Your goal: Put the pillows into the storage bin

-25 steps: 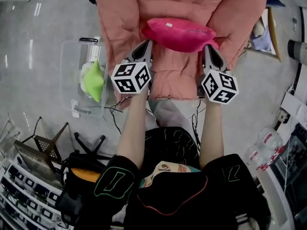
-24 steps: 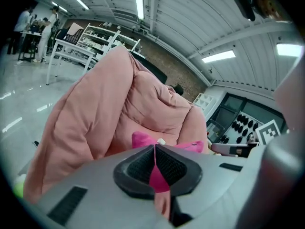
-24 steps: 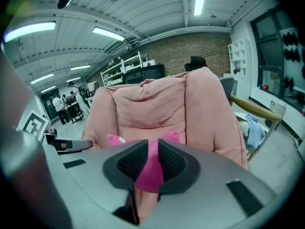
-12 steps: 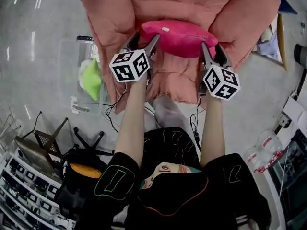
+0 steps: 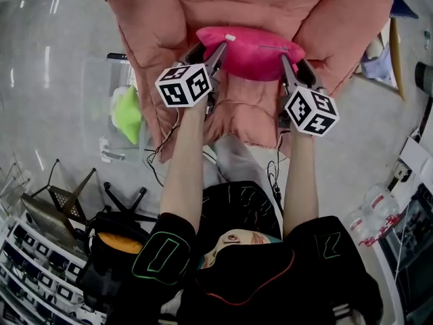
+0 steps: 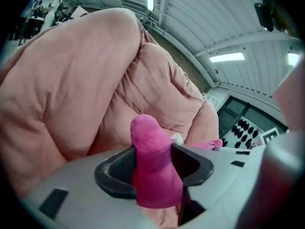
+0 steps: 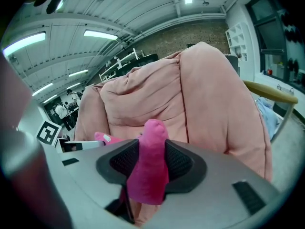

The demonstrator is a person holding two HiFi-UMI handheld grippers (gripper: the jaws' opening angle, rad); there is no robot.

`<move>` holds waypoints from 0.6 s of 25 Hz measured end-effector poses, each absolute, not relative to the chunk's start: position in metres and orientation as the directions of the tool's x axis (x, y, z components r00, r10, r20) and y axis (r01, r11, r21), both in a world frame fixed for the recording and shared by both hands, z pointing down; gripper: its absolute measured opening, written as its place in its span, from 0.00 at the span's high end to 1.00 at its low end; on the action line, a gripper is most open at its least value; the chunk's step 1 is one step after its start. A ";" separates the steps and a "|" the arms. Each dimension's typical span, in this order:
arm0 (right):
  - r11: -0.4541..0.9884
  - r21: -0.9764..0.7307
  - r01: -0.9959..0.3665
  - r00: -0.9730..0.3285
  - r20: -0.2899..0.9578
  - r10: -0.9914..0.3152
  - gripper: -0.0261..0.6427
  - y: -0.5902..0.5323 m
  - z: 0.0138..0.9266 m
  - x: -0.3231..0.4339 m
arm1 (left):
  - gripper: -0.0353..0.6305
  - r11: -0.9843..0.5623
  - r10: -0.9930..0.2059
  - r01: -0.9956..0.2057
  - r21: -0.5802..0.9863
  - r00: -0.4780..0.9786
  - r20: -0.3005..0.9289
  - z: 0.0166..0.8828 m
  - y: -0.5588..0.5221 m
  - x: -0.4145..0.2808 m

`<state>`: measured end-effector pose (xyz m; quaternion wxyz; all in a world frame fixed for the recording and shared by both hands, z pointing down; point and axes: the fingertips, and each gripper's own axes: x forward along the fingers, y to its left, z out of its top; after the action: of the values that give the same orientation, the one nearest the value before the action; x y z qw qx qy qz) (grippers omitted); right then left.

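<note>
left claw (image 5: 208,51) just closed in, pinching pillow (image 5: 256,51) left end | right claw (image 5: 295,68) same, right end | pillow upper centre, on beanbag (image 5: 162,19) | bin (image 5: 100,93) left

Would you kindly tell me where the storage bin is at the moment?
In the head view the clear storage bin stands at the left, right beside the peach beanbag chair, with a green pillow inside it.
</note>
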<state>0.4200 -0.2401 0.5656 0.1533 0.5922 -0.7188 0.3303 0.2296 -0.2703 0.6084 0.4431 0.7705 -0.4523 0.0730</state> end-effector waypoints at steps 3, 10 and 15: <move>0.076 -0.322 -0.944 -0.271 0.620 -0.737 0.77 -0.231 0.561 0.418 | 0.66 -0.211 -0.633 -0.763 0.611 0.583 0.509 0.600 -0.261 0.232; 0.077 -0.334 -0.939 -0.273 0.593 -0.758 0.80 -0.203 0.524 0.407 | 0.68 -0.246 -0.678 -0.768 0.592 0.573 0.461 0.552 -0.235 0.220; 0.086 -0.331 -0.940 -0.264 0.544 -0.797 0.80 -0.180 0.481 0.396 | 0.68 -0.273 -0.712 -0.765 0.583 0.568 0.412 0.510 -0.210 0.207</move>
<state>0.3959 -0.1805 0.4815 0.1122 0.5961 -0.7283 0.3189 0.2067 -0.2102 0.5095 0.3856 0.7972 -0.4633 0.0342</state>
